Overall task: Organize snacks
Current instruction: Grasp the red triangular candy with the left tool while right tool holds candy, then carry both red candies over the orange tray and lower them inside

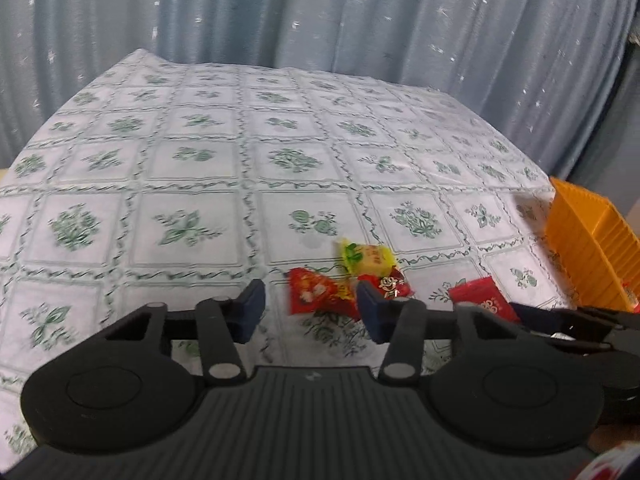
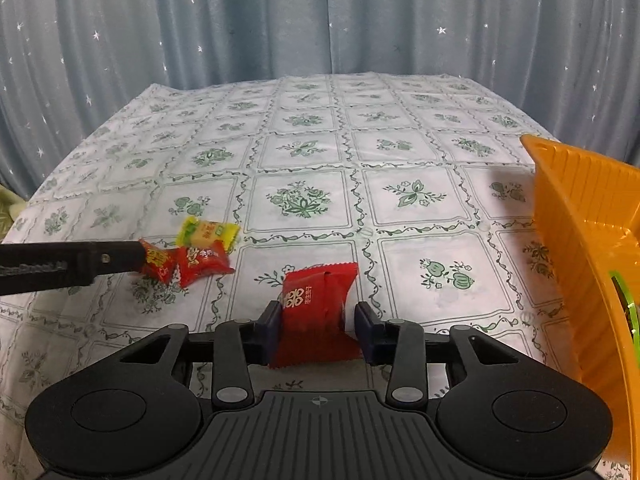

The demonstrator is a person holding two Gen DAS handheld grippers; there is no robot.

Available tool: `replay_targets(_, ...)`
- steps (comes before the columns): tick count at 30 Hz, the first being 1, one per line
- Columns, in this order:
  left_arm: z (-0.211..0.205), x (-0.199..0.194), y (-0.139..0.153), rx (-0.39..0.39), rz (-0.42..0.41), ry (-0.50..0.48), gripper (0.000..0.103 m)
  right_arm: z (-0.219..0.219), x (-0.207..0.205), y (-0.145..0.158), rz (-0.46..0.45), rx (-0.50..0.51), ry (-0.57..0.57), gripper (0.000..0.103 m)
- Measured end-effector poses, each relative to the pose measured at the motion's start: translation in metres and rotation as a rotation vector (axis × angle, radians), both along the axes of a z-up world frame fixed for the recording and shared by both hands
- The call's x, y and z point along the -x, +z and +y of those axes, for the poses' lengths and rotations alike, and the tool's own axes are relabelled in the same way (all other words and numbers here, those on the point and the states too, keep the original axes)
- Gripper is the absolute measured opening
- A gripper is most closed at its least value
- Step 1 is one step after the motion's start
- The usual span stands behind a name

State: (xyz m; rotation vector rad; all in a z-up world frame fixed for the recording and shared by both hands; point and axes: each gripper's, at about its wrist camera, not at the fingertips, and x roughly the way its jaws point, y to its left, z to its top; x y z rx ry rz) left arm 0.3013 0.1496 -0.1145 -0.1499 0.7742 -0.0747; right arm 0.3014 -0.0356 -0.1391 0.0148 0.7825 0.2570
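A red candy (image 1: 310,292) lies on the tablecloth between the jaws of my left gripper (image 1: 311,306), which stand open with a gap on either side of it. Touching it are a yellow candy (image 1: 366,258) and a second red candy (image 1: 394,284). The right wrist view shows the same cluster, the yellow candy (image 2: 208,232) behind the red ones (image 2: 204,260), with the left gripper's finger (image 2: 100,260) reaching in. My right gripper (image 2: 318,328) is shut on a larger red packet (image 2: 316,300), creased down its middle, low over the cloth. That packet (image 1: 484,300) also shows at the right of the left wrist view.
An orange plastic basket (image 2: 580,220) stands at the table's right edge, close to the right gripper, with something green inside (image 2: 624,292). The basket (image 1: 588,248) also shows in the left wrist view. A green-patterned white tablecloth (image 1: 200,160) covers the table; a blue starred curtain (image 2: 320,20) hangs behind.
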Motion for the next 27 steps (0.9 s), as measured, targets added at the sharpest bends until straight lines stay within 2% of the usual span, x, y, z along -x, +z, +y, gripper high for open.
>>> replay_targets(3, -0.005, -0.005, -0.006, -0.006, 0.002, -0.014, 0.041, -0.001, -0.001, -0.001, -0.002, 0.009, -0.005, 0.053)
replay_targets(10, -0.013, -0.012, -0.013, -0.037, 0.006, -0.013, 0.038, -0.002, -0.005, -0.001, -0.01, -0.001, -0.006, 0.053)
replay_targets(17, -0.019, -0.012, -0.016, -0.053, 0.006, -0.013, 0.028, 0.001, -0.005, -0.003, -0.028, 0.015, 0.006, 0.053)
replay_targets(19, -0.02, -0.011, -0.015, -0.054, -0.001, -0.005, 0.026, 0.003, -0.003, -0.003, -0.035, 0.022, 0.017, 0.044)
replay_targets(20, -0.021, -0.01, -0.014, -0.056, -0.004, 0.003, 0.025, 0.004, -0.003, -0.003, -0.038, 0.026, 0.023, 0.035)
replay_targets(21, -0.02, -0.009, -0.013, -0.058, -0.006, 0.011, 0.025, 0.005, -0.003, -0.002, -0.04, 0.03, 0.031, 0.032)
replay_targets(27, -0.02, 0.002, -0.005, -0.031, 0.005, 0.044, 0.024, 0.004, 0.005, 0.004, -0.054, 0.026, 0.049, 0.029)
